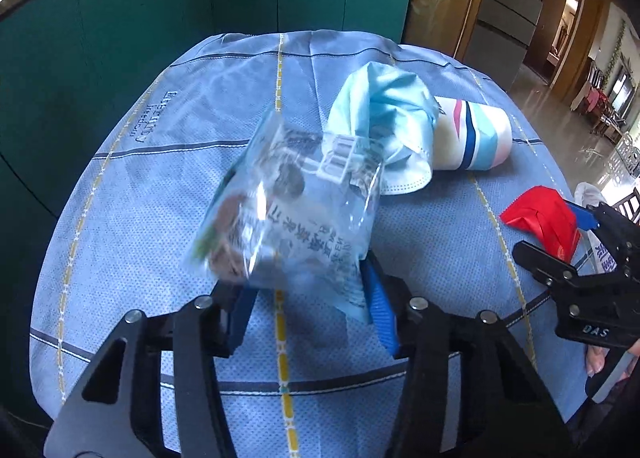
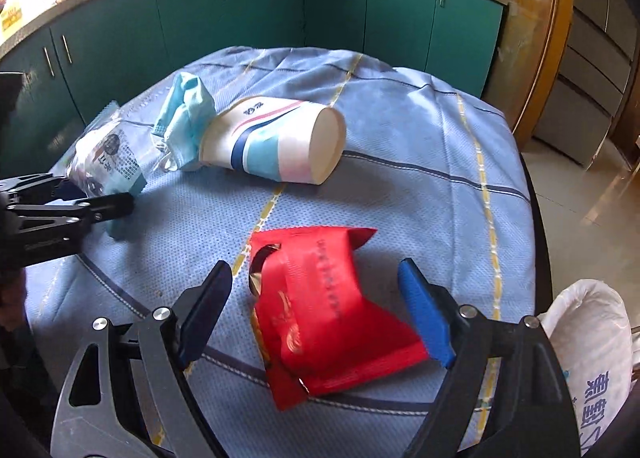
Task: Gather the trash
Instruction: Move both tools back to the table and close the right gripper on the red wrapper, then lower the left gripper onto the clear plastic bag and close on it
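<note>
A clear printed plastic wrapper [image 1: 292, 210] stands tilted up off the blue tablecloth [image 1: 132, 218], its lower end pinched between the blue pads of my left gripper [image 1: 306, 282]. The right wrist view shows that gripper [image 2: 86, 192] at the left edge with the wrapper [image 2: 108, 158] in it. A crumpled red wrapper [image 2: 320, 298] lies between the wide-apart fingers of my right gripper [image 2: 314, 268], which is open. Behind them, a blue face mask [image 2: 186, 114] lies against a striped paper cup [image 2: 280, 138] lying on its side.
A white plastic bag [image 2: 592, 346] with blue print hangs at the table's right edge, beside the right gripper. Green cabinets [image 2: 280, 10] under a counter with cookware run behind the round table. A wooden door frame [image 2: 552, 38] and tiled floor lie to the right.
</note>
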A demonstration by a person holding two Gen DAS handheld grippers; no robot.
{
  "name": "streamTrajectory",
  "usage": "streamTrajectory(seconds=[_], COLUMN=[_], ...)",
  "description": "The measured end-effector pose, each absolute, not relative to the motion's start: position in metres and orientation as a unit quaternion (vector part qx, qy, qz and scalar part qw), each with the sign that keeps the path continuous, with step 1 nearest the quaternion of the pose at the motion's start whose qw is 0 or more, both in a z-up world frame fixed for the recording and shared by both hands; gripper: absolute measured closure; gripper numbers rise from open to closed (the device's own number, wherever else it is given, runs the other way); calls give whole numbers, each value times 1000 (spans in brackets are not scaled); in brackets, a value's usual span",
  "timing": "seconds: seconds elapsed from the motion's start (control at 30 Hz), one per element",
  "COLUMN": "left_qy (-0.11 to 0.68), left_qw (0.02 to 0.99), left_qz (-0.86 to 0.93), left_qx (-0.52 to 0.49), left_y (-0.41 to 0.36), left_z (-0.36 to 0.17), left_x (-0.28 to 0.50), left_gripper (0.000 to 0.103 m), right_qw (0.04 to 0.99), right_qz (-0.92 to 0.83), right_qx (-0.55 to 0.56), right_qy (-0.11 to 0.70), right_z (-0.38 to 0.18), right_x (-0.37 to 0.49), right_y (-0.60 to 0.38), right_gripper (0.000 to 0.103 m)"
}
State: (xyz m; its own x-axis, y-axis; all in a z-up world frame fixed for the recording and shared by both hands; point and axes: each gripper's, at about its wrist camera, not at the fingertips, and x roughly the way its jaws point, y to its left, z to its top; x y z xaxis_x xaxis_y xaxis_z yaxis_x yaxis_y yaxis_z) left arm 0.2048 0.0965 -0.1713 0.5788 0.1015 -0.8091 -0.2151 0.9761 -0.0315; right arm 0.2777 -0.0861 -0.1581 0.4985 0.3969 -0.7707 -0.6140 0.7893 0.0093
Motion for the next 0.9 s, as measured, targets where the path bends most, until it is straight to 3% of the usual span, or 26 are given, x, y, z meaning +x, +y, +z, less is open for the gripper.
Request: streamTrajectory(seconds=[0.1, 0.2, 0.37, 0.53, 0.9], left_qy=[450, 448, 423, 409, 446], left_qw=[887, 888, 898, 905, 890], left_qz=[86, 83, 93, 83, 90], left_qx=[-65, -67, -76, -86, -38], left_y=[96, 96, 97, 92, 67], left_z=[-170, -169, -158, -149, -169], left_x=[200, 199, 192, 193, 209], left_gripper=[51, 44, 23, 10, 7], right_qw=[853, 850, 851, 852, 859], right_qz=[298, 303, 304, 298, 278], right_qx=[-135, -124, -120, -111, -93], right_qy=[407, 412, 412, 416, 419], right_z=[-160, -160, -159, -160, -159], right_x=[279, 280, 275, 275, 279], right_y=[-85, -87, -92, -100, -113], right_gripper=[23, 39, 48, 48, 48])
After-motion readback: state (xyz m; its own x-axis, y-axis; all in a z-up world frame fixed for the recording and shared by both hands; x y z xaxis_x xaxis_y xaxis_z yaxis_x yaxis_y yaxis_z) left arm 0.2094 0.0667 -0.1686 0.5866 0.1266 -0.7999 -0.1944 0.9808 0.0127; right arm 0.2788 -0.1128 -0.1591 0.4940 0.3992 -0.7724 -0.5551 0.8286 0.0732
